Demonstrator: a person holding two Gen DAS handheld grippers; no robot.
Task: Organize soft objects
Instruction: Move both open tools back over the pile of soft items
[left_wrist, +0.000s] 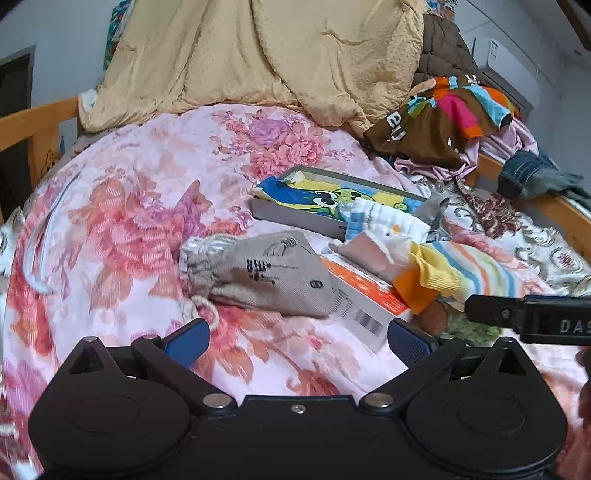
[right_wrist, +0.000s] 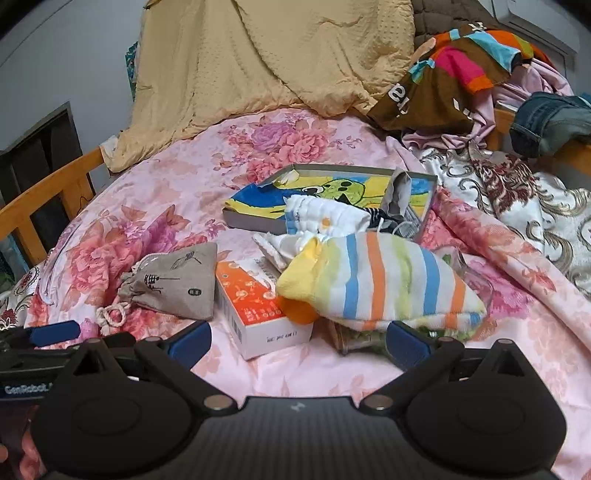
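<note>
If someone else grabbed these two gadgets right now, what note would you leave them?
Left gripper: open, holding nothing.
Right gripper: open, holding nothing.
On the floral bedspread: the striped sock lies over the orange box; the beige drawstring pouch sits left of that box; the white cloth lies at the grey tray, which already holds a cartoon-print cloth.
Left to do: sock, pouch and white cloth are still loose.

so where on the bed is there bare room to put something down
Free: the pink floral quilt between the wooden bed rail, the beige drawstring pouch and the tan bedspread. Crowded: the orange-and-white box, striped sock and shallow grey box in the middle, clothes heaped far right.
</note>
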